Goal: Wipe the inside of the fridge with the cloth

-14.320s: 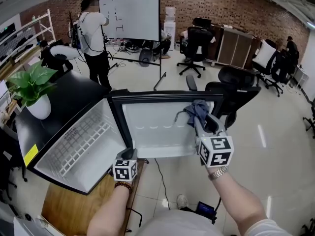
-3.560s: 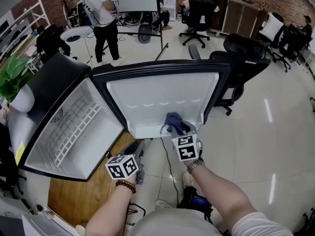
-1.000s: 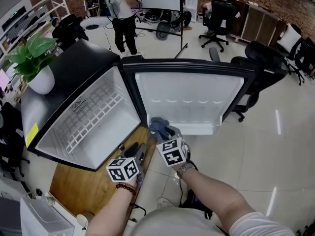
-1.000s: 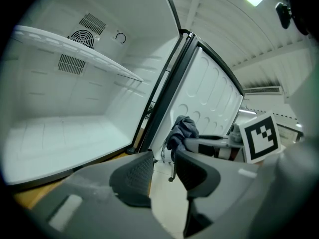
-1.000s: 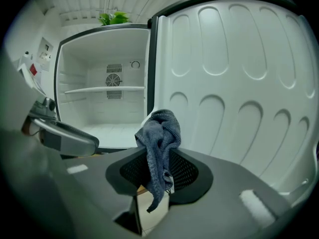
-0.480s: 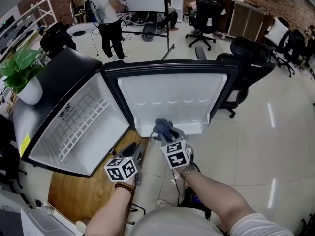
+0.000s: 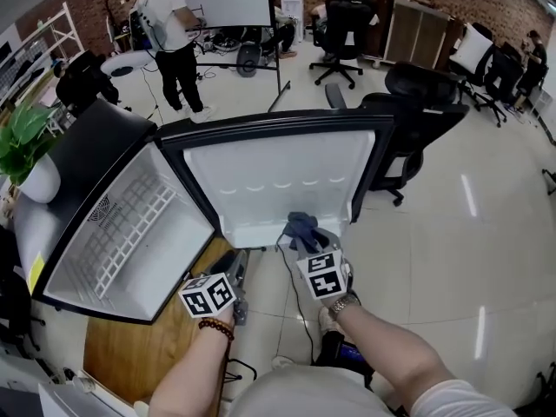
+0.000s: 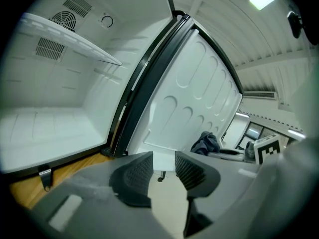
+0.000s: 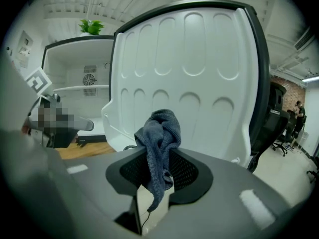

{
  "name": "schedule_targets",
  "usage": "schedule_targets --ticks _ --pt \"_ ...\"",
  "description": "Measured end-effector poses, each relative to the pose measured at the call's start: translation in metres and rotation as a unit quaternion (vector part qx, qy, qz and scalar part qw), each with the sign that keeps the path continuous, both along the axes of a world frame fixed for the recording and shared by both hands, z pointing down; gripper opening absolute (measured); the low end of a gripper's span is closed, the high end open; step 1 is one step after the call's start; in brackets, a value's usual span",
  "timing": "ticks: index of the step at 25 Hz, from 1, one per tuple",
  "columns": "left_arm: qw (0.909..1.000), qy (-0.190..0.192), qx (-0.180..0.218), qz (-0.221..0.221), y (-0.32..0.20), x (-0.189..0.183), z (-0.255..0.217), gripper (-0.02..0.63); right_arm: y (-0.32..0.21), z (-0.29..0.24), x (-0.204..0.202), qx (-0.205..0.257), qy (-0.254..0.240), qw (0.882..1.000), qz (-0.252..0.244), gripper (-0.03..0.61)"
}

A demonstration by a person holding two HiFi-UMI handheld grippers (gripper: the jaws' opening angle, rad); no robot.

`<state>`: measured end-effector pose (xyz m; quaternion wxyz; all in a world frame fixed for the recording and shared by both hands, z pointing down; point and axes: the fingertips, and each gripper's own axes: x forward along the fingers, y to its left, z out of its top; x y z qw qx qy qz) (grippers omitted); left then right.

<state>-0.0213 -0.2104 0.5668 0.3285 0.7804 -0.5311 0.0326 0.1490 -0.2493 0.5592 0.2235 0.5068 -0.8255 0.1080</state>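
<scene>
right tool (image 9: pixel 158 171) is clamped on the cloth (image 9: pixel 158 133), a grey bunch poking up out of the jaws with a tail hanging below. the cloth's right at the lower ledge of the fridge door (image 7: pixel 278 176); touching or just off it, i can't tell. left tool (image 8: pixel 163 171) has its jaws partway apart with nothing in them, low by the hinge side.

progress? i reckon i'm mid-wipe on the door liner. it looks clean white, no streaks or wet marks, so which parts are done doesn't show. the fridge cabinet (image 7: pixel 82 263) with its wire shelf (image 7: pixel 130 233) looks clean too, and i'd guess it's left to do.

the fridge sits on a wooden worktop (image 7: pixel 122 354), with pale glossy floor (image 7: pixel 452 233) beneath me. office chairs (image 7: pixel 417 102) are behind the door, a plant (image 7: pixel 22 142) is off left, and a person (image 7: pixel 169 33) stands at a whiteboard.
</scene>
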Motion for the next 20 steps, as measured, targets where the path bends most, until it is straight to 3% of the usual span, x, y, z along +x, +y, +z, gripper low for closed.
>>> schedule_targets --ticks 8,20 --pt "0.9998 0.017 -0.010 -0.009 -0.015 0.004 0.006 0.147 -0.001 0.001 0.042 0.000 0.009 0.999 0.032 0.114" --pt "0.9993 0.031 -0.019 -0.013 -0.028 0.013 0.009 0.153 0.000 0.000 0.074 0.001 0.015 0.999 0.052 0.114"
